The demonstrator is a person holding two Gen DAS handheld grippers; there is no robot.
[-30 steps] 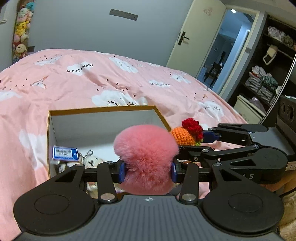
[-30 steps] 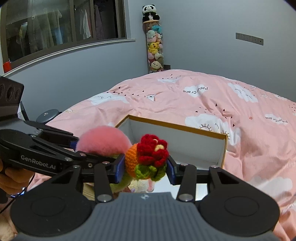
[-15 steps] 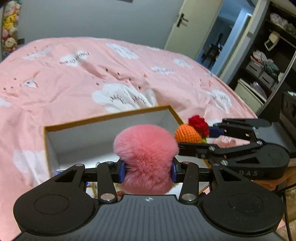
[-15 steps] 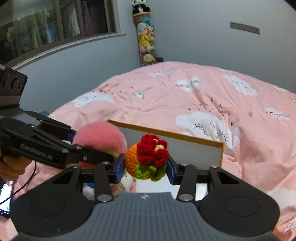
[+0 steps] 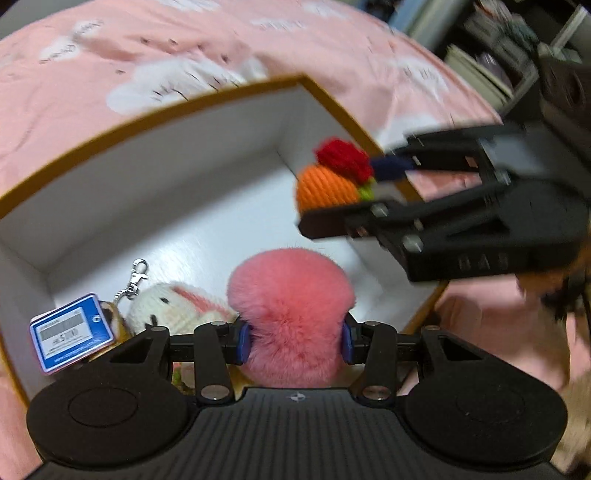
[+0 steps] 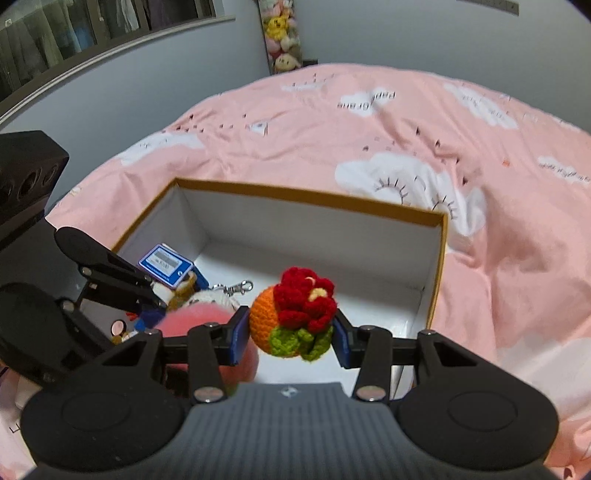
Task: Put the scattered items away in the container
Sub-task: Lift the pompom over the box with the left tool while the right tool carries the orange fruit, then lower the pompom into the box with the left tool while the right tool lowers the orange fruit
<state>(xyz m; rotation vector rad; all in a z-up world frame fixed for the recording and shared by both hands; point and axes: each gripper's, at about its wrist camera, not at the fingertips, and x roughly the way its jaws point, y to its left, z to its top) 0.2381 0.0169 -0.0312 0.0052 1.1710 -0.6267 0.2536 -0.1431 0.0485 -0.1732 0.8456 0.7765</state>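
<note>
A white box with a gold rim point(image 5: 207, 94) point(image 6: 306, 194) lies open on the pink bed. My left gripper point(image 5: 293, 341) is shut on a pink fluffy pompom point(image 5: 291, 310), held over the box's near side. Over the box's right part, my right gripper point(image 6: 290, 334) is shut on an orange crocheted ball with a red flower point(image 6: 295, 317) point(image 5: 332, 181). Inside the box lie a blue card tag point(image 5: 72, 328) point(image 6: 166, 266) and a white plush keychain point(image 5: 173, 308) with a metal clasp point(image 6: 236, 288).
The pink quilt with white clouds point(image 6: 406, 129) spreads all round the box. A tube of plush toys point(image 6: 282, 33) stands against the far wall. Shelves point(image 5: 491, 48) rise beyond the bed's right side. Part of a hand point(image 5: 546, 284) shows behind the right gripper.
Both grippers have moved forward and down and tilted over the box, each still holding its toy. The box's floor and the items in it now show more fully.
</note>
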